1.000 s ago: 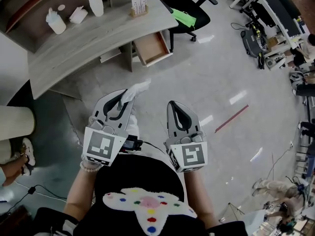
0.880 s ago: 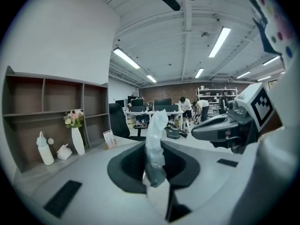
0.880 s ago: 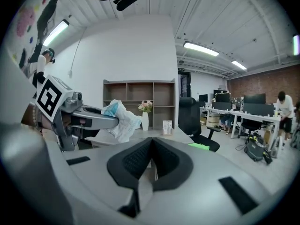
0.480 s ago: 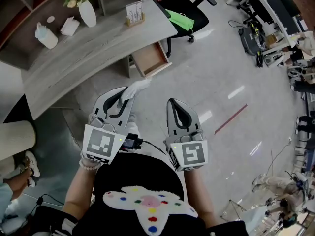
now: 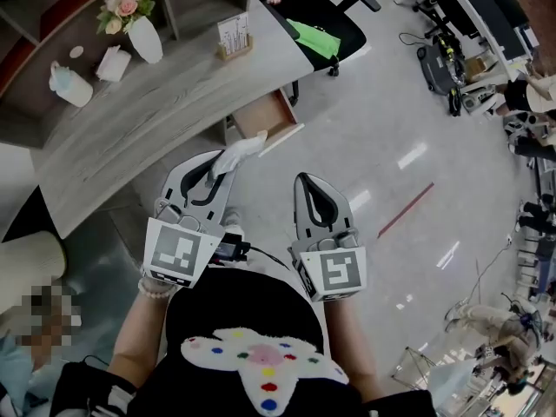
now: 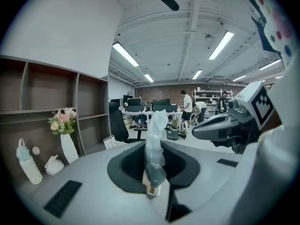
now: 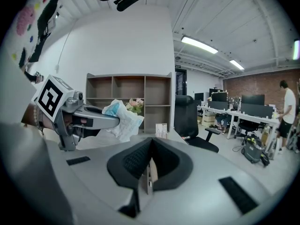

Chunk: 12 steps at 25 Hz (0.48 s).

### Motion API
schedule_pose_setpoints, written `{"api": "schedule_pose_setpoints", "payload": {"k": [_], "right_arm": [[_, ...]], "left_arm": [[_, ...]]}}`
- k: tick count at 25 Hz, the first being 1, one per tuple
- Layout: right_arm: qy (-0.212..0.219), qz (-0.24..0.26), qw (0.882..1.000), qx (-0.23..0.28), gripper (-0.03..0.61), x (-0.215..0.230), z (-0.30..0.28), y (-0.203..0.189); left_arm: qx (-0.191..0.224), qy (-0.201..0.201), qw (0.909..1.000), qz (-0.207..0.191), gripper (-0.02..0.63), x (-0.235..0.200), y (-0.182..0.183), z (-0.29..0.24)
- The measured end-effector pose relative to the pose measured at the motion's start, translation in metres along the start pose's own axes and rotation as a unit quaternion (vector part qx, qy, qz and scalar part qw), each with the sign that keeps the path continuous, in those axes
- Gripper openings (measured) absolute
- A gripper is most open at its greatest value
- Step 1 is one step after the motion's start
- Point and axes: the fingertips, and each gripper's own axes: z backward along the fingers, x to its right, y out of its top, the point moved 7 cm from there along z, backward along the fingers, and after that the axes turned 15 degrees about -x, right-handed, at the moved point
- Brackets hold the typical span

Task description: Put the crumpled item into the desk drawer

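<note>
Wad (image 6: 154,146) between left hand-held gripper (image 6: 152,185) pads

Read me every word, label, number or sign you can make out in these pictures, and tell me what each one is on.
Nothing here can be read as text.
Card stand on the desk: printed lines, too small to read in any view.
Marker cubes: black-and-white square patterns only, no letters or numbers.
</note>
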Motion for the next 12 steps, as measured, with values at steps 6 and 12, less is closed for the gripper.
{"api": "schedule_pose_setpoints", "payload": {"k": [6,12], "right_arm": [[-0.011,-0.002,1.000,0.000,0.002,0.006,-0.014,0.004],[-0.008,-0.005,1.000,-0.002,0.002,0.002,-0.025,0.014]], "left_arm": [[0.001,-0.006,1.0000,-0.001,0.061,-0.015,0.006,-0.009],[0.001,-0.005,1.0000,0.003,0.061,-0.028,0.005,-0.011]]}}
